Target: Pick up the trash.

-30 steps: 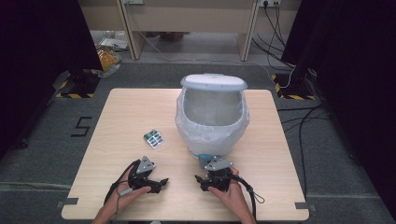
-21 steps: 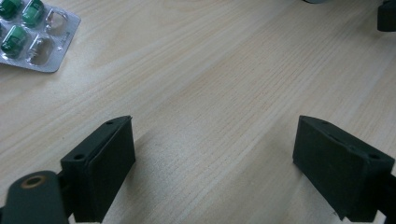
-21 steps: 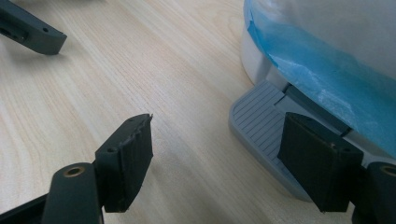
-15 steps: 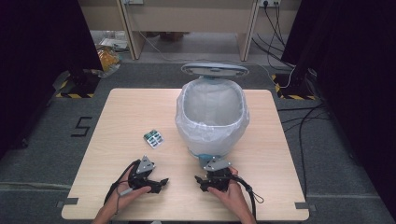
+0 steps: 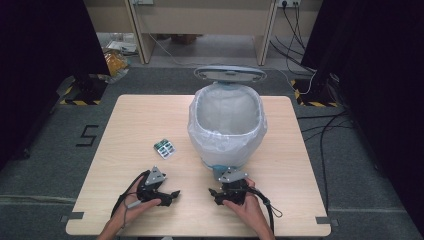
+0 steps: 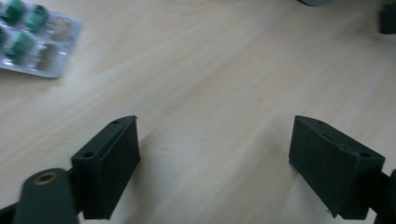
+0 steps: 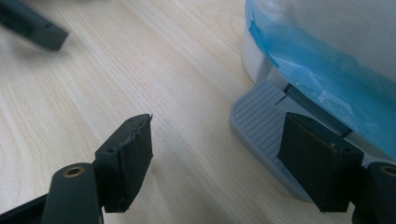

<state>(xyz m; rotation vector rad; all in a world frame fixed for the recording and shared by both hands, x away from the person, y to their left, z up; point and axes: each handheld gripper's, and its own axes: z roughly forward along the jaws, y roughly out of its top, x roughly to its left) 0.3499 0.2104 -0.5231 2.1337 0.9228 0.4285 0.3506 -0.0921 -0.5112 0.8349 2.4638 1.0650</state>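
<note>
Just ahead-left of my left tool (image 5: 172, 194) on the bench (image 5: 300, 150) sits the blister pack (image 6: 35, 39), nearer that hand. Its jaws have just been closing a bit, wide and empty. The right tool (image 5: 215, 193) is apart and empty too, with one jaw over the bin's (image 5: 225, 145) pedal (image 7: 261, 123).

Matt pale wood-grain table (image 5: 130, 125), ribbed grey plastic pedal (image 7: 261, 123)

Grey ribbed pedal (image 7: 261, 122), white bin (image 5: 226, 125) with blue-edged liner, green-pilled silver blister pack (image 5: 164, 147)
</note>
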